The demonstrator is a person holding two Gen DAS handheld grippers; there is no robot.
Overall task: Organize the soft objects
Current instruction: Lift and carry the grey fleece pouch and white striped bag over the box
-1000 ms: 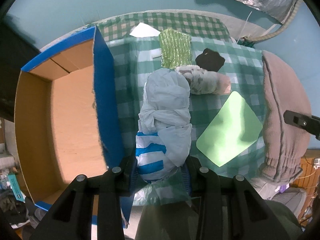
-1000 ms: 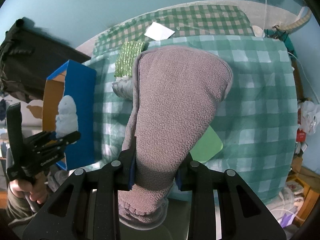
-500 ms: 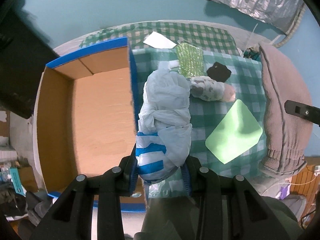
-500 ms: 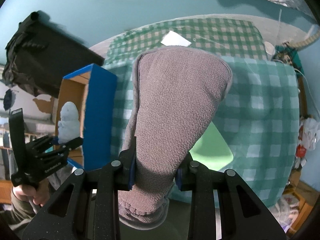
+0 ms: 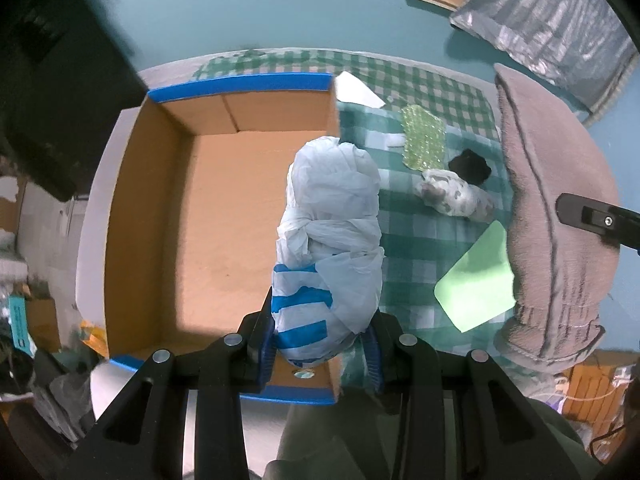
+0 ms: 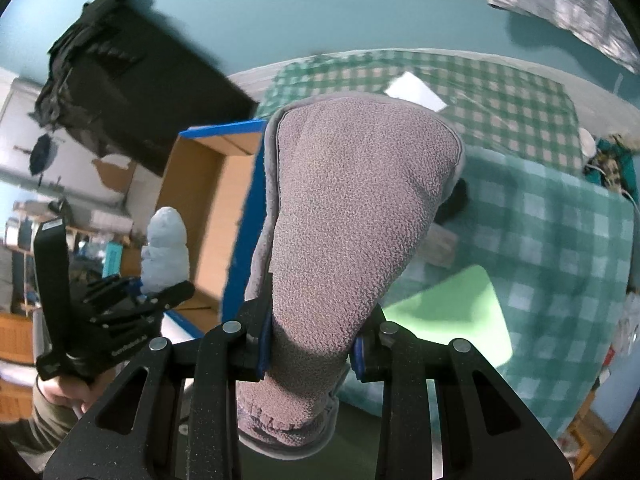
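Note:
My left gripper (image 5: 322, 344) is shut on a knotted white plastic bag bundle with blue stripes (image 5: 332, 232). It holds the bundle above the right wall of an open cardboard box with blue edges (image 5: 160, 208). My right gripper (image 6: 312, 344) is shut on a grey-brown fleece garment (image 6: 352, 208), held up over the table beside the box (image 6: 200, 184). The garment also shows at the right of the left wrist view (image 5: 556, 216), and the bag bundle (image 6: 166, 248) at the left of the right wrist view.
On the green checked tablecloth (image 5: 412, 236) lie a light green sheet (image 5: 476, 280), a patterned wrapped bundle (image 5: 456, 196), a black item (image 5: 470, 166), a green bubble-wrap piece (image 5: 424, 140) and a white paper (image 5: 358, 90). A black bag (image 6: 132, 92) stands left of the box.
My left gripper has moved left with the bag bundle, from over the table to over the box's right wall. My right gripper has also shifted left toward the box with the garment.

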